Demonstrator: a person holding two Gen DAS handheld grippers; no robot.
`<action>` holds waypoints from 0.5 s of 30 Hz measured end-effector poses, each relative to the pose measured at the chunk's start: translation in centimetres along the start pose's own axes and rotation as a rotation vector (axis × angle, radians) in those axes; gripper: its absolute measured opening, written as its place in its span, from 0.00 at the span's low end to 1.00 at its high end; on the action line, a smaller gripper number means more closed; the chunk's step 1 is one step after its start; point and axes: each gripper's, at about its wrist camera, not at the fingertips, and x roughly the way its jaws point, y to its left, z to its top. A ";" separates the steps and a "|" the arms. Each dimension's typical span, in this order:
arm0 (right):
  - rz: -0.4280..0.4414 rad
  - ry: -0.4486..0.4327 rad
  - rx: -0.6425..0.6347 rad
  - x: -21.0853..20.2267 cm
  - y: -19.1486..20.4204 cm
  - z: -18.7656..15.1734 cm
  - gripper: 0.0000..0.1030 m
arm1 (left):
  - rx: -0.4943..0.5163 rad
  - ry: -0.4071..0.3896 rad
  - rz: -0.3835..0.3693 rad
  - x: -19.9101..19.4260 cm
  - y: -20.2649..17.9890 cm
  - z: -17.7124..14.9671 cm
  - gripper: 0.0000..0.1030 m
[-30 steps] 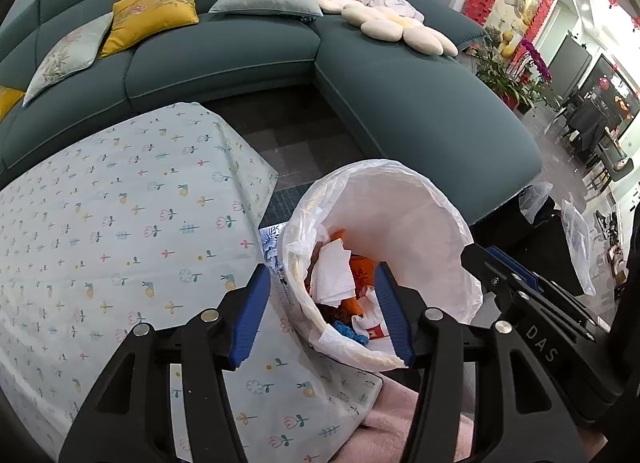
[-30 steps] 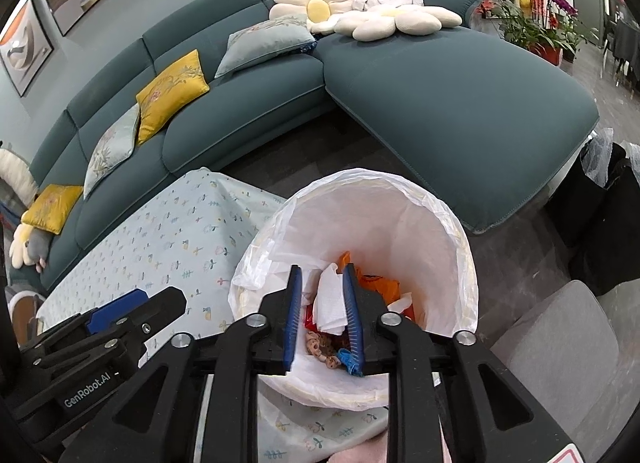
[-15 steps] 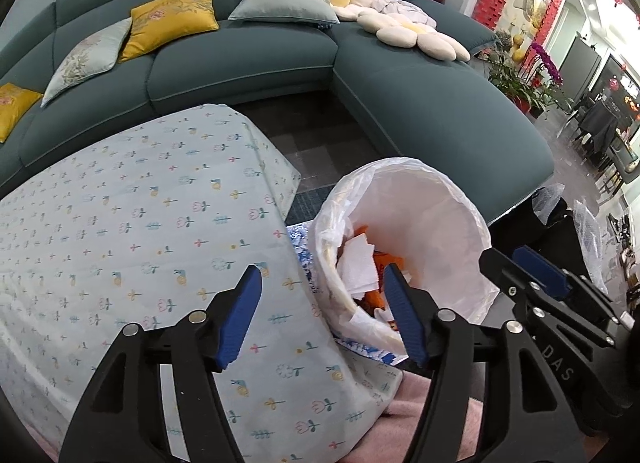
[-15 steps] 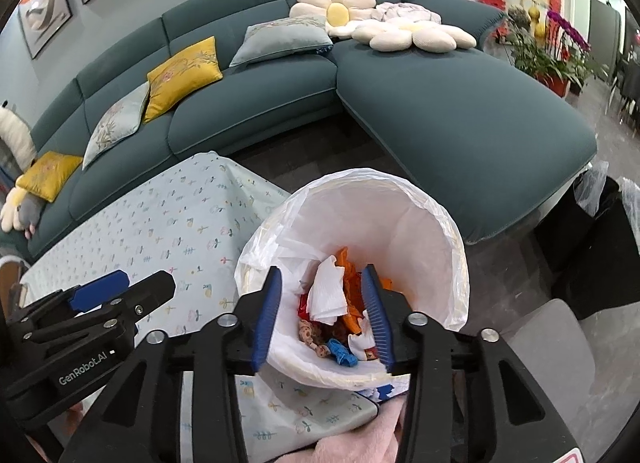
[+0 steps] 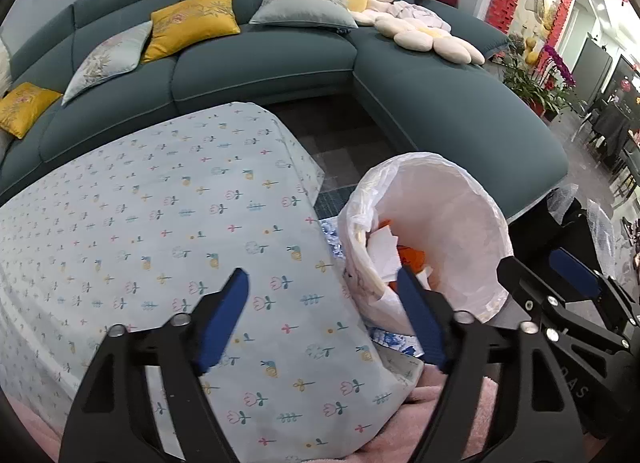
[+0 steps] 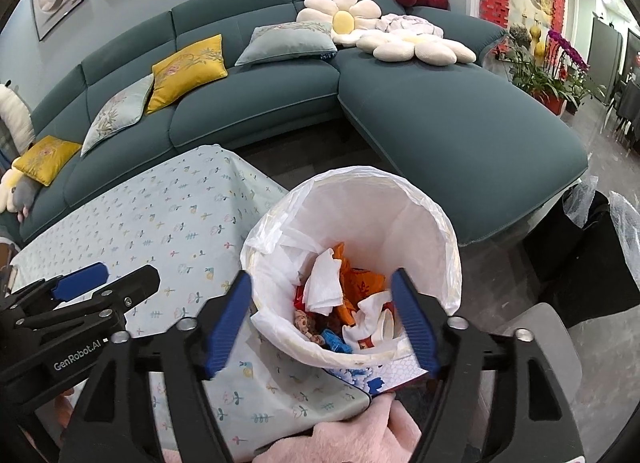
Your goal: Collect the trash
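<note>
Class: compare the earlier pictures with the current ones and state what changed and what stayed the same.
The right claw opened from nearly shut to wide, letting go of white tissue, now in the trash bin. The left claw shifted left over the tablecloth, open. The bin stayed put.

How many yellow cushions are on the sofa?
2 in full view: one against the sofa backrest, one at its far left end. More may lie beyond the frame.
</note>
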 end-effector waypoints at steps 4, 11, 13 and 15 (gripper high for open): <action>-0.016 -0.002 -0.014 -0.1 0.3 -0.6 0.82 | -0.009 0.000 0.016 0.0 0.5 -0.7 0.75; -0.017 0.008 -0.012 -0.1 0.3 -1.7 0.84 | -0.016 -0.009 0.051 -0.2 1.3 -1.7 0.82; -0.018 0.011 -0.013 0.0 0.2 -1.9 0.93 | -0.019 -0.018 0.063 -0.4 1.4 -1.9 0.84; -0.021 0.000 -0.013 -0.2 0.1 -2.2 0.93 | -0.023 -0.023 0.071 -0.4 1.6 -2.0 0.86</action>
